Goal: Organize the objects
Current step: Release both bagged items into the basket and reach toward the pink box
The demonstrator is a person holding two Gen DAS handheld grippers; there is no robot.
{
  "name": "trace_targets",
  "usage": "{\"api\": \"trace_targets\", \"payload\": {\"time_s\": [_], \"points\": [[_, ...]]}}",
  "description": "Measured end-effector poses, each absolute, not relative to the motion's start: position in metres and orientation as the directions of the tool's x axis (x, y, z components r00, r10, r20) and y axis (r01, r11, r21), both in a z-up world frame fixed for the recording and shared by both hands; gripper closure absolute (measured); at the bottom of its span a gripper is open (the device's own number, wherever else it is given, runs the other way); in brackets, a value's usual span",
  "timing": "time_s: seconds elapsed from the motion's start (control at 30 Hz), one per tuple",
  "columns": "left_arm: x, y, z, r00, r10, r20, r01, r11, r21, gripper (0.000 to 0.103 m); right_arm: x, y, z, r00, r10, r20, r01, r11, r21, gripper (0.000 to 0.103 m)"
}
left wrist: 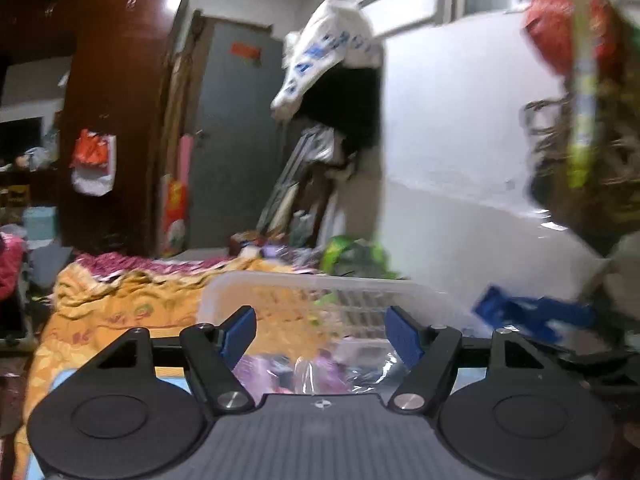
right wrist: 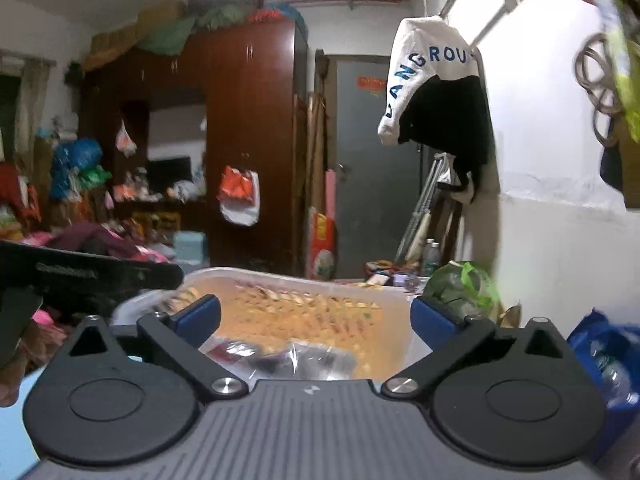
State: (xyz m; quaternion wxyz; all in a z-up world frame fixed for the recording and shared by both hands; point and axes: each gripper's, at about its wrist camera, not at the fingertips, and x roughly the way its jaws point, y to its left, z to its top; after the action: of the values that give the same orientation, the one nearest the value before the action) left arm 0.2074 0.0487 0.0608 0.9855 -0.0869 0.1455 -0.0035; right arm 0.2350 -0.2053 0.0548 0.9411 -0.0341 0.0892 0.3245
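Both tools (left wrist: 320, 330) (right wrist: 316, 318) released, empty, above clear basket (left wrist: 304, 292); green bag (right wrist: 460, 284) beyond.

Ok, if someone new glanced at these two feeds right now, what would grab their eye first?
Probably the clear plastic basket on the orange patterned bedspread, dead ahead of both open tools, with a crinkly transparent bag lying just in front of it. Next, the white garment with blue lettering draped over a rail on the white wall, upper right. Behind it all looms the dark red wardrobe with bags hanging from it.
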Motion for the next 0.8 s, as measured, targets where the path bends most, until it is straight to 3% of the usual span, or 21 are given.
{"api": "trace_targets", "payload": {"time_s": [0.13, 0.33, 0.43, 0.57, 0.6, 0.67, 0.8], "points": [[0.154, 0.016, 0.025, 0.944, -0.073, -0.322, 0.046, 0.995, -0.090, 0.021, 0.204, -0.232, 0.020, 0.721, 0.661, -0.207, -0.665, 0.744, 0.063, 0.000], [0.125, -0.011, -0.033, 0.921, -0.118, -0.371, 0.109, 0.993, -0.046, 0.021, 0.194, -0.216, -0.034, 0.664, 0.655, -0.361, -0.703, 0.711, -0.002, 0.000], [0.129, -0.011, -0.044, 0.912, -0.111, -0.394, 0.098, 0.994, -0.055, 0.021, 0.204, -0.202, -0.038, 0.640, 0.651, -0.408, -0.714, 0.700, -0.002, 0.012], [0.131, -0.001, -0.049, 0.908, -0.145, -0.393, 0.117, 0.989, -0.095, 0.021, 0.214, -0.203, -0.048, 0.551, 0.707, -0.444, -0.754, 0.650, 0.098, 0.017], [0.132, 0.000, -0.050, 0.904, -0.149, -0.400, 0.125, 0.989, -0.084, 0.021, 0.215, -0.205, -0.051, 0.531, 0.717, -0.451, -0.760, 0.638, 0.119, 0.022], [0.139, 0.000, -0.052, 0.893, -0.162, -0.419, 0.137, 0.986, -0.089, 0.020, 0.215, -0.211, -0.054, 0.507, 0.738, -0.444, -0.772, 0.618, 0.146, 0.050], [0.141, 0.000, -0.053, 0.896, -0.164, -0.412, 0.139, 0.986, -0.091, 0.020, 0.207, -0.229, -0.056, 0.554, 0.740, -0.381, -0.742, 0.646, 0.177, 0.054]]}}
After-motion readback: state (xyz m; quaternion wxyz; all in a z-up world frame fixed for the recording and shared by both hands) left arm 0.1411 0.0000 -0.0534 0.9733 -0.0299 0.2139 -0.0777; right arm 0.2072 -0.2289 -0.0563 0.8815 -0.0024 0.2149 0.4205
